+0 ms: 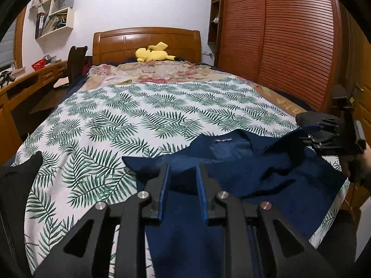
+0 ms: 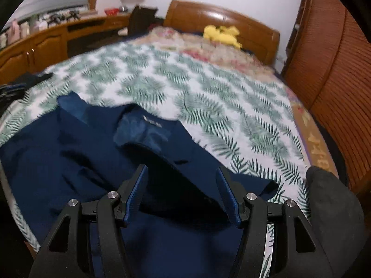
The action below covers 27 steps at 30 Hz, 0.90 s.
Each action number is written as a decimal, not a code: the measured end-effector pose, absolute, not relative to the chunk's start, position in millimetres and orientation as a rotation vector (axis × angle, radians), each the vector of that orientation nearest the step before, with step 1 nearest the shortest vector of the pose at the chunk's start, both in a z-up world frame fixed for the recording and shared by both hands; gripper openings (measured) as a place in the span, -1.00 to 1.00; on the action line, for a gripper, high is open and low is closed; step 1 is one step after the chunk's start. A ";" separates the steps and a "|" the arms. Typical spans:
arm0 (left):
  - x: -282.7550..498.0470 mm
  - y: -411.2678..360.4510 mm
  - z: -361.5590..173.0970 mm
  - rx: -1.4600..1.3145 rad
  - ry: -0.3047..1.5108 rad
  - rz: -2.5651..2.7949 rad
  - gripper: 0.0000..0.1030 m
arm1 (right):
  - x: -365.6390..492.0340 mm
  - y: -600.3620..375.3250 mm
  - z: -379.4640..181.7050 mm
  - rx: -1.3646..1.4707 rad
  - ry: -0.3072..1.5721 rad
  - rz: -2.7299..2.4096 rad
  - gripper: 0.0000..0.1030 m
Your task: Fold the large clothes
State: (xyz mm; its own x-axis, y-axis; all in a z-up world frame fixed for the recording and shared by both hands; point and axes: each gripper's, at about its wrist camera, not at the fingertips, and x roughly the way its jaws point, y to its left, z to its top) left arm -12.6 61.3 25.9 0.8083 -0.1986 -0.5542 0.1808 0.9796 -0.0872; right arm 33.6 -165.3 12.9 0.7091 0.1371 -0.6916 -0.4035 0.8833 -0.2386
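Note:
A large navy blue shirt (image 1: 243,162) lies collar-up on the near end of the bed, on a white sheet with green fern print (image 1: 139,115). It also shows in the right wrist view (image 2: 69,153). My left gripper (image 1: 183,169) hovers open over the shirt's left part, nothing between its blue pads. My right gripper (image 2: 182,173) is open, with a raised fold of the shirt's right shoulder (image 2: 185,185) lying between its fingers. The right gripper also shows at the right edge of the left wrist view (image 1: 324,134), where the lifted fold runs toward its fingers.
A yellow plush toy (image 1: 151,54) lies by the wooden headboard (image 1: 146,39). A wooden desk (image 1: 27,83) with a chair stands to the left, a slatted wardrobe (image 1: 289,46) to the right. A dark garment (image 1: 20,171) lies at the bed's near left, another (image 2: 331,197) at the near right.

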 end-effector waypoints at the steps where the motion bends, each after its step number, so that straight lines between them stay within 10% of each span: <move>1: -13.8 63.1 25.2 -0.029 0.595 -0.200 -0.60 | 41.4 -167.0 8.8 -0.404 0.750 0.301 -0.03; 4: -15.8 68.5 24.0 -0.033 0.596 -0.196 -0.60 | 62.7 -165.9 0.5 -0.427 0.820 0.314 -0.97; 18: -15.7 95.0 19.2 -0.066 0.604 -0.166 -0.60 | 144.4 -81.3 24.9 -0.512 0.707 0.271 -0.98; 21: -16.0 96.8 17.5 -0.062 0.609 -0.166 -0.60 | 150.0 -74.2 21.2 -0.501 0.718 0.246 -0.68; 23: -16.1 98.7 16.9 -0.062 0.610 -0.164 -0.60 | 148.3 -72.1 25.0 -0.473 0.698 0.257 0.09; 27: -16.0 100.3 16.5 -0.061 0.610 -0.161 -0.60 | 139.8 -60.9 30.2 -0.440 0.674 0.307 0.11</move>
